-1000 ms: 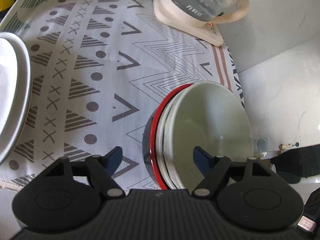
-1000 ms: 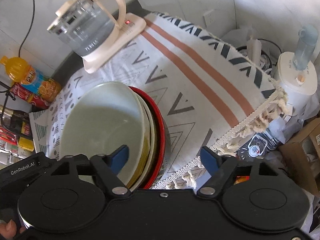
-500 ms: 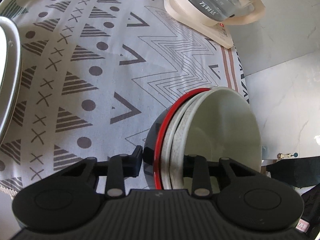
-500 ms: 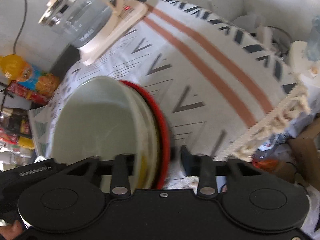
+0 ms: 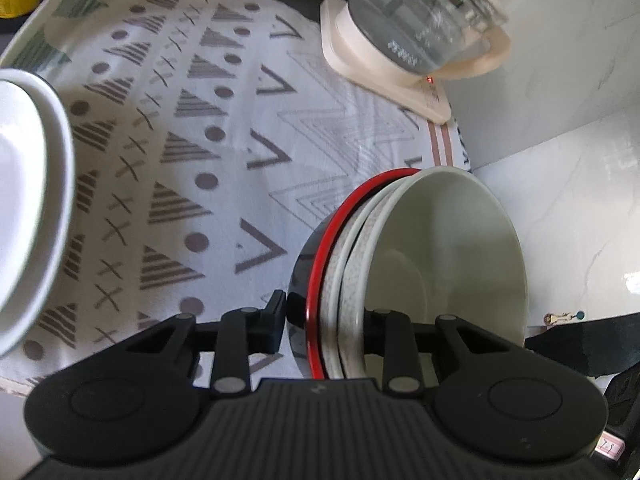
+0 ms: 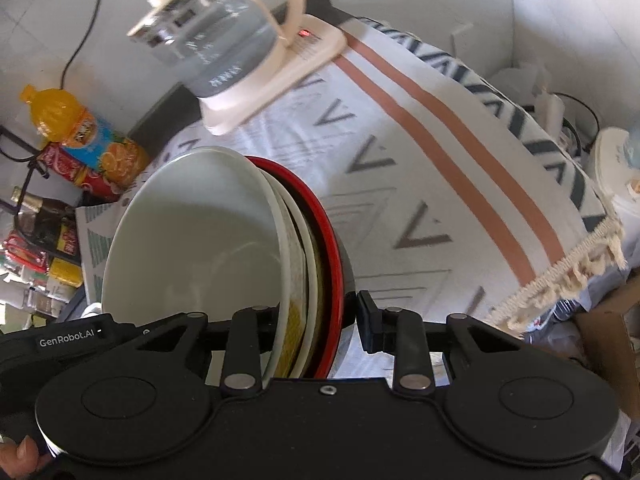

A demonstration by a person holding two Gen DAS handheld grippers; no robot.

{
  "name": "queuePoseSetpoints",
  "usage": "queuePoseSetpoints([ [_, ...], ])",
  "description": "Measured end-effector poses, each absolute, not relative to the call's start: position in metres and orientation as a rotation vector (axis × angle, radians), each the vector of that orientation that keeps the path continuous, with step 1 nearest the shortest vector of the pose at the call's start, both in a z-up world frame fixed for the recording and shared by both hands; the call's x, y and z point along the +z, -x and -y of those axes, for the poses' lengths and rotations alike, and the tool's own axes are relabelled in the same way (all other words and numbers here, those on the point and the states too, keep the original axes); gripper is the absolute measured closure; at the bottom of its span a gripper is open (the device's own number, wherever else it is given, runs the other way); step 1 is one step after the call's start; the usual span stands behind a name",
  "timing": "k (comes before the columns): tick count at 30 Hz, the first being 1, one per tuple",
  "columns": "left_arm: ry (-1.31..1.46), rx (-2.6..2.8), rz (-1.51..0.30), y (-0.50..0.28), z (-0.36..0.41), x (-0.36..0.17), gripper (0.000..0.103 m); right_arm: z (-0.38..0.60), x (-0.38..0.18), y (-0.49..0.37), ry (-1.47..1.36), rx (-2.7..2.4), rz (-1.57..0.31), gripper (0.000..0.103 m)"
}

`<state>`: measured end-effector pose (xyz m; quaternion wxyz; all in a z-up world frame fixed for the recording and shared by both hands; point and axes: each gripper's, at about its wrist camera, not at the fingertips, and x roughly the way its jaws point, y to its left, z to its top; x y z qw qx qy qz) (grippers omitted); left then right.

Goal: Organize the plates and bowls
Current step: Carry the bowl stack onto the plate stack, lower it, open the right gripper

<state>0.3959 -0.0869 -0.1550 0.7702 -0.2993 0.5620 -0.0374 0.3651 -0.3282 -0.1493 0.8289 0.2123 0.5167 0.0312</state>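
Only the left wrist view shows the stack of white plates [image 5: 28, 208] lying on the patterned cloth [image 5: 192, 152], well to the left of the bowls; only the right wrist view shows the orange juice bottle [image 6: 76, 132] and the snack packets behind the cloth, the cloth's fringed edge, and a fingertip curled on the tool at the lower left corner. Both views show the glass kettle [image 5: 424, 20] on its cream base at the far side of the cloth. The stack of bowls [image 5: 436, 264], a pale green one nested in speckled and white ones inside a red-rimmed black one, sits tipped between the two tools. The left gripper [image 5: 324, 320] is clamped across the stack's rim, one finger against the black outer wall, the other inside the green bowl. The right gripper [image 6: 316, 316] pinches the opposite rim the same way, both tools pointing towards the kettle.
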Motion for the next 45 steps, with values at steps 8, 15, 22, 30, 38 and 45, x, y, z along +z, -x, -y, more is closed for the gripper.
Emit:
queuePoseSetpoints([
  [8, 0.670, -0.035, -1.156, -0.386, 0.045, -0.131, 0.074, 0.287, -0.130, -0.371, -0.414, 0.137, -1.079, 0.074],
  [15, 0.699, 0.018, -1.118, -0.371, 0.005, -0.120, 0.074, 0.243, -0.119, -0.374, -0.375, 0.201, -1.080, 0.074],
  [22, 0.732, 0.066, -1.098, -0.354, -0.029, -0.116, 0.074, 0.207, -0.115, -0.372, -0.347, 0.248, -1.092, 0.074],
  [30, 0.766, 0.120, -1.073, -0.338, -0.070, -0.113, 0.074, 0.163, -0.112, -0.372, -0.311, 0.306, -1.104, 0.074],
  [38, 0.796, 0.184, -1.055, -0.321, -0.114, -0.114, 0.074, 0.115, -0.115, -0.374, -0.281, 0.362, -1.126, 0.074],
  [45, 0.813, 0.226, -1.056, -0.310, -0.148, -0.120, 0.074, 0.081, -0.123, -0.373, -0.264, 0.394, -1.153, 0.074],
])
